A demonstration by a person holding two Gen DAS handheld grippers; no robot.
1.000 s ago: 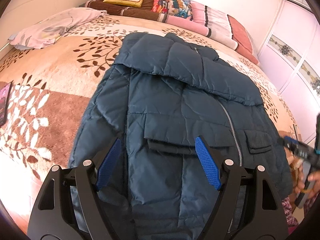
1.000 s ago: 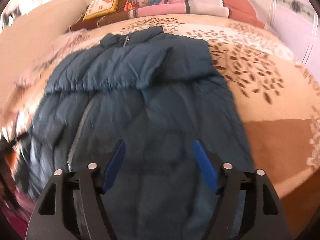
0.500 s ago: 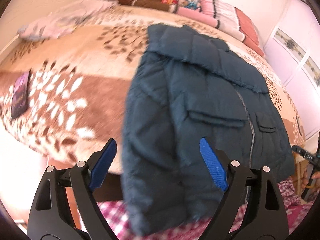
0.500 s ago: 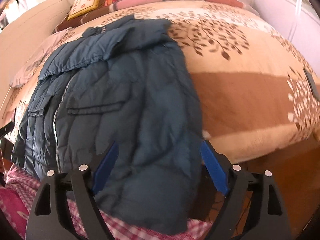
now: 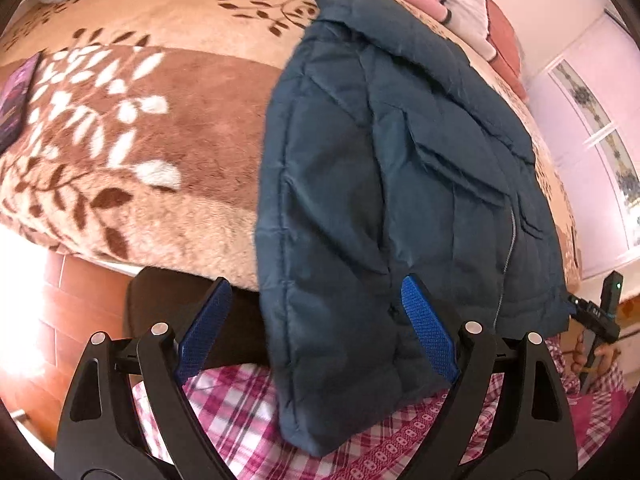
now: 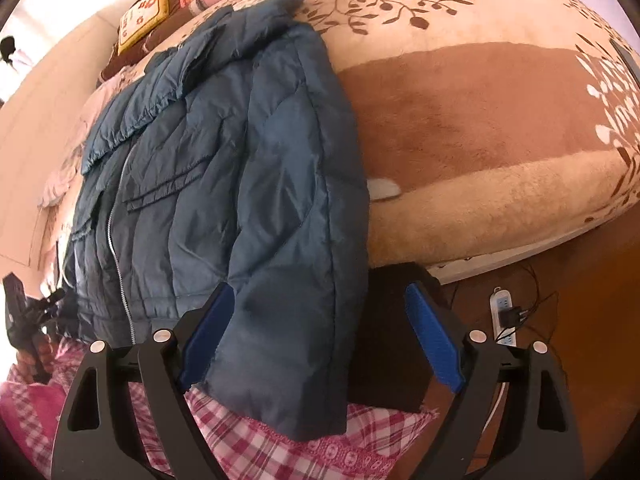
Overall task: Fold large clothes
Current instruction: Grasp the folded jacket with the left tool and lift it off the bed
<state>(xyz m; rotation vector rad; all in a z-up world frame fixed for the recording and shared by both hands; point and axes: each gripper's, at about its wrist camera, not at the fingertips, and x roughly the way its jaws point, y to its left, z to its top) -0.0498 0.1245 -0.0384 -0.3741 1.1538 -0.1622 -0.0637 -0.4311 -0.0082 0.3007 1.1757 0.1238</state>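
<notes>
No brand, label or writing can be read anywhere; the dark flat device (image 5: 16,100) lying on the blanket far up and left of the left gripper's fingers is too blurred to make out.

One dark blue padded jacket (image 5: 384,168) lies zipped on the leaf-patterned blanket (image 5: 168,128), its hem hanging over the near edge of the bed onto pink checked cloth (image 5: 240,408). The left gripper (image 5: 316,332) has its jaws spread wide, gripping nothing: the hem corner of the jacket hangs between its two blue pads, nearer the right-hand pad (image 5: 428,328), with no pad pressing on it. The right gripper (image 6: 320,336) stands just as wide and empty; the other hem corner hangs just beside its left-hand pad (image 6: 208,332), whether touching it I cannot tell, and a black box (image 6: 392,336) sits behind the gap.

A second ago both grippers hovered over the middle of the jacket with the pillows in full view; now each looks down at a hem corner, the bed edge and the floor. Both pairs of jaws have just been opening.

Counted: one jacket, two grippers, one zip (image 6: 116,232), two pocket flaps (image 6: 164,192), one power strip (image 6: 504,316) right of the right gripper's fingers.
</notes>
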